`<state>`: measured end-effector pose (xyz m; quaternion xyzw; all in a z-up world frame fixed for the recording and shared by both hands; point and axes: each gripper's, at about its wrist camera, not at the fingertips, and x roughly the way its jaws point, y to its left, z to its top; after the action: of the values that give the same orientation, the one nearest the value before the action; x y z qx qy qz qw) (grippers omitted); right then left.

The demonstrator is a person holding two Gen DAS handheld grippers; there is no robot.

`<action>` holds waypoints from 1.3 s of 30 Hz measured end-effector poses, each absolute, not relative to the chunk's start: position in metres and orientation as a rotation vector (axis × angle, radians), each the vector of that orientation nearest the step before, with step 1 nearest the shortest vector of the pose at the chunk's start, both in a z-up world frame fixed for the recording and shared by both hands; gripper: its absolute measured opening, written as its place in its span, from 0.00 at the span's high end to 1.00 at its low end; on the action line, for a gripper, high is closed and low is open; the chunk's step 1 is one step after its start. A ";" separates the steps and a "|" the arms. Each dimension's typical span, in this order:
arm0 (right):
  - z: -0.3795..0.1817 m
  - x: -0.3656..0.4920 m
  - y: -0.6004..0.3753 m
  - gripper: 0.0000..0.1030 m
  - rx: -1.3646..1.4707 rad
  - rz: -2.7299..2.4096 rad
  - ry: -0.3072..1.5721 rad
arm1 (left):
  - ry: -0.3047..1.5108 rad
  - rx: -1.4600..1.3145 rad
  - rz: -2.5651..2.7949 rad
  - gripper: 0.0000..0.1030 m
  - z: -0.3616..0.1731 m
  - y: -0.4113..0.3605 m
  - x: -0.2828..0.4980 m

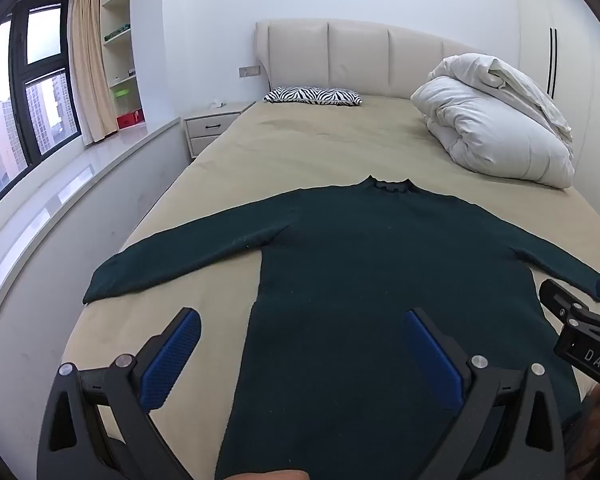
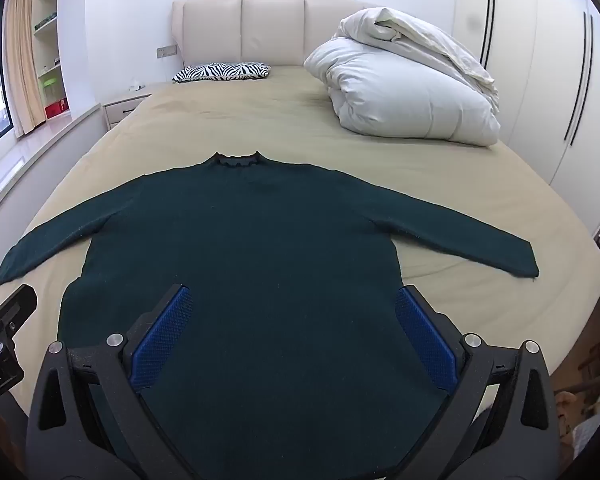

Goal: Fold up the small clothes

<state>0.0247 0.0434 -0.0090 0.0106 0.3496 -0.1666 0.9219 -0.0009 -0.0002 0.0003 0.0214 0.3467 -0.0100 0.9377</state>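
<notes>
Left wrist view shows the dark green sweater [image 1: 360, 264] spread flat on the bed [image 1: 300, 144], collar away, both sleeves out, so folding looks not yet begun. Left gripper [image 1: 300, 356] and right gripper [image 2: 294, 336] hang over the hem end, angled downward, jaws wide apart and empty. Next likely calls for pinching a sleeve [image 2: 460, 232] and carrying it across the body.

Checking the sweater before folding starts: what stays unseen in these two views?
- Sweater hem: both views, hidden behind the tongs' frames and cut off at the bottom edge.
- Right sleeve cuff: left wrist view, covered by the right tongs.
- Shelf items: too small.
</notes>
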 end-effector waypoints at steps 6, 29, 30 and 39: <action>-0.011 0.026 0.046 0.00 0.012 -0.337 0.717 | 0.711 0.039 -0.024 0.00 0.002 0.001 -0.003; -0.010 0.030 0.049 0.00 0.017 -0.339 0.723 | 0.720 0.033 -0.021 0.00 -0.001 0.010 -0.005; -0.011 0.024 0.044 0.00 0.020 -0.340 0.722 | 0.720 0.031 -0.020 0.00 -0.001 0.009 -0.005; -0.012 0.024 0.043 0.00 0.023 -0.341 0.723 | 0.721 0.030 -0.020 0.00 -0.002 0.012 -0.002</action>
<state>0.0237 0.0433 -0.0118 0.0111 0.3521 -0.1658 0.9211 -0.0024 0.0124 -0.0016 0.0148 0.3527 -0.0097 0.9356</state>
